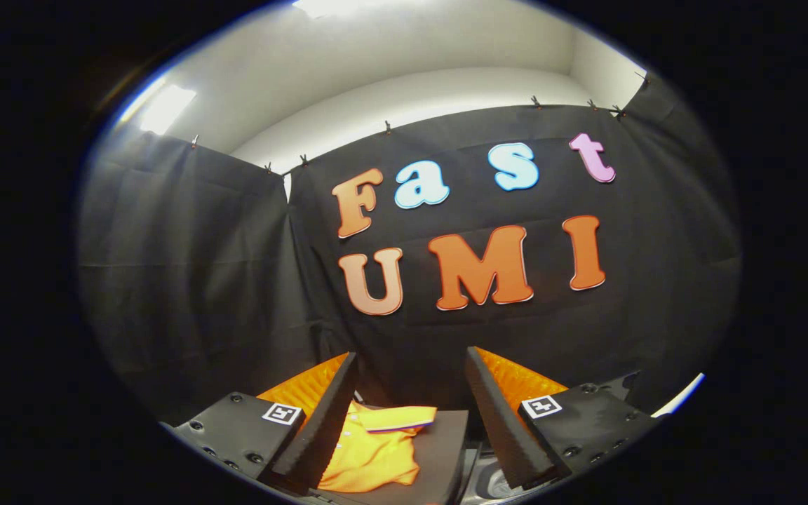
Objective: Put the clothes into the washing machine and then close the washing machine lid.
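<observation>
A small orange garment (369, 449) with a folded collar lies on a dark flat surface (442, 442), low down between my two fingers and closer to the left one. My gripper (411, 361) is open, its fingers wide apart and raised above the garment, touching nothing. To the right of the dark surface, beside the right finger, a pale curved part (492, 484) shows; I cannot tell whether it belongs to the washing machine.
Black cloth walls (186, 280) hang close behind the surface and to the left. A white wall and ceiling with bright lights (165, 105) rise above the cloth. A pale edge (681, 396) shows at the far right.
</observation>
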The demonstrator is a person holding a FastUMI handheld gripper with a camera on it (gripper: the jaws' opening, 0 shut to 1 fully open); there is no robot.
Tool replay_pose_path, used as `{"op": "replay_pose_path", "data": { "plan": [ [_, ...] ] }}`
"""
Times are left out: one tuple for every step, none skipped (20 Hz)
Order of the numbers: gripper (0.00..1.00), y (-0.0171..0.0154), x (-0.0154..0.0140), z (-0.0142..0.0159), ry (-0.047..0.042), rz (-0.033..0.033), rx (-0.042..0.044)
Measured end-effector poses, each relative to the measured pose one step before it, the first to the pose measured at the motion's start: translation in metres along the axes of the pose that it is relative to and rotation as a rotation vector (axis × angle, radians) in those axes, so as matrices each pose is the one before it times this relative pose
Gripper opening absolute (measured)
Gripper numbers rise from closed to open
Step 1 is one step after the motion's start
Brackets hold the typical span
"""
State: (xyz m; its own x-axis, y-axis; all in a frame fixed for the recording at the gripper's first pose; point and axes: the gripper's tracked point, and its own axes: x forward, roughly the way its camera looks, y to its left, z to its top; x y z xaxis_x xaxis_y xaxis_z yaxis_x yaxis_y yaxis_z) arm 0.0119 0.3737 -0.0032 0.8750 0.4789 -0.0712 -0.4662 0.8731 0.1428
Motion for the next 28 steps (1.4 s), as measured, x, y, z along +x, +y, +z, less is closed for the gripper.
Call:
{"op": "replay_pose_path", "data": {
  "plan": [
    [0.98, 0.01453, 0.00647, -0.00888, 0.02118, 0.01746, -0.00167],
    [0.98, 0.01136, 0.00718, -0.00777, 0.01869, 0.0128, 0.00113],
    [0.98, 0.00964, 0.00714, -0.00684, 0.0217, 0.00846, -0.00039],
    [0.98, 0.00839, 0.00842, -0.00762, 0.01887, 0.00489, -0.00066],
    [0.98, 0.00902, 0.00802, -0.00915, 0.02476, 0.00755, 0.0],
    [0.98, 0.00763, 0.00836, -0.00975, 0.02814, 0.00734, -0.00032],
    [0.98, 0.00648, 0.00822, -0.01021, 0.03339, 0.00679, -0.00234],
    [0.98, 0.00535, 0.00706, -0.01164, 0.03181, 0.00116, -0.00106],
    [0.98, 0.00523, 0.00495, -0.01039, 0.03136, -0.00555, 0.0009],
    [0.99, 0.00383, 0.00577, -0.01078, 0.03163, -0.00768, 0.00257],
    [0.98, 0.00432, 0.00616, -0.01081, 0.02708, -0.00332, 0.0032],
    [0.99, 0.00316, 0.00715, -0.01198, 0.03365, -0.00668, 0.00418],
    [0.98, 0.00354, 0.00786, -0.01201, 0.03761, -0.00555, 0.00238],
    [0.98, 0.00419, 0.00656, -0.01356, 0.03609, 0.00105, 0.00167],
    [0.99, 0.00515, 0.0049, -0.0121, 0.03368, 0.00105, 0.00432],
    [0.99, 0.00247, 0.00654, -0.00936, 0.03436, -0.00253, 0.00619],
    [0.99, 0.00077, 0.00615, -0.01257, 0.0323, -0.00764, 0.00906],
    [0.99, -0.00157, 0.00691, -0.01028, 0.03532, -0.0089, 0.00831],
    [0.99, -0.00054, 0.00642, -0.00971, 0.03499, -0.00226, 0.00741],
    [0.98, -0.00048, 0.00638, -0.00983, 0.03432, -0.00411, 0.00924],
    [0.98, -0.00175, 0.00426, -0.00942, 0.03482, -0.00718, 0.00994],
    [0.98, -0.00223, 0.00444, -0.00588, 0.01724, -0.00401, 0.00803],
    [0.99, -0.00086, 0.00329, 0.00032, -0.00186, -0.00601, 0.00883],
    [0.99, -0.0022, 0.00176, 0.00281, -0.00506, -0.00454, 0.007],
    [0.99, -0.00011, 0.00108, -0.00238, 0.01105, -0.0039, 0.00294],
    [0.98, -0.00074, 0.00264, -0.00681, 0.02963, 0.00524, 0.00362],
    [0.98, 0.0009, -0.00148, -0.00237, 0.01081, 0.01547, 0.0166],
    [0.97, 0.00012, 0.00066, 0.00381, -0.01446, 0.01426, 0.01614]
  ]
}}
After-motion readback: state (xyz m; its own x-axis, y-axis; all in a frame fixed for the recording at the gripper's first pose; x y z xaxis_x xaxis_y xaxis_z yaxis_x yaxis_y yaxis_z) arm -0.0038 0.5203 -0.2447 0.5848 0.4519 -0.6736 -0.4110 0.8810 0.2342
